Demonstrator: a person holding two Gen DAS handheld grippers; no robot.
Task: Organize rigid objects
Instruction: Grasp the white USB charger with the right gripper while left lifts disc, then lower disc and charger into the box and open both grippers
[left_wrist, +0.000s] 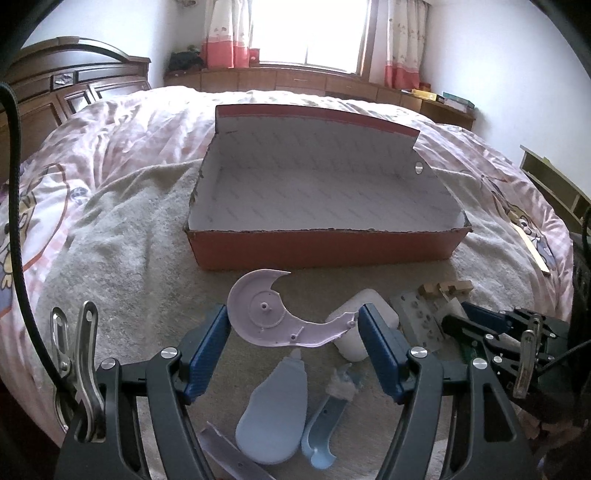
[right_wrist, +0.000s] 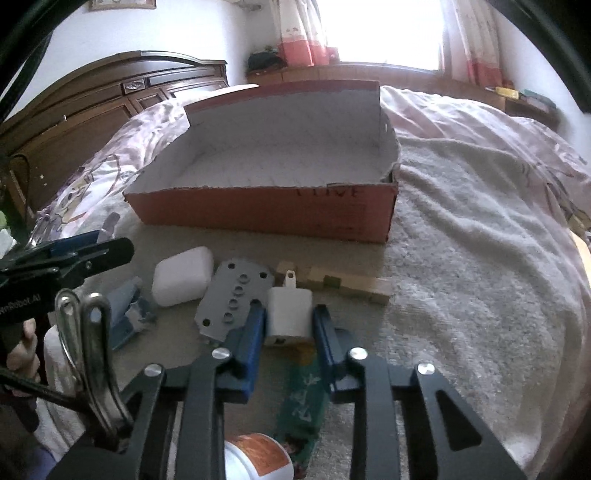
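The left gripper clamps a flat lilac plastic shell with a round moulded hub and curved tail, lifted over the nubby cream towel. The right gripper pinches a small smooth white plastic block with a loop tab. Ahead, the open orange cardboard box, white-lined with torn edges, holds nothing; only the right wrist view shows an orange-labelled can and a green printed strip.

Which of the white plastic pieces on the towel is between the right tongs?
The small white block with a tab, clamped between the right tongs. The bigger rounded white case lies free, farther left beside the grey plate.
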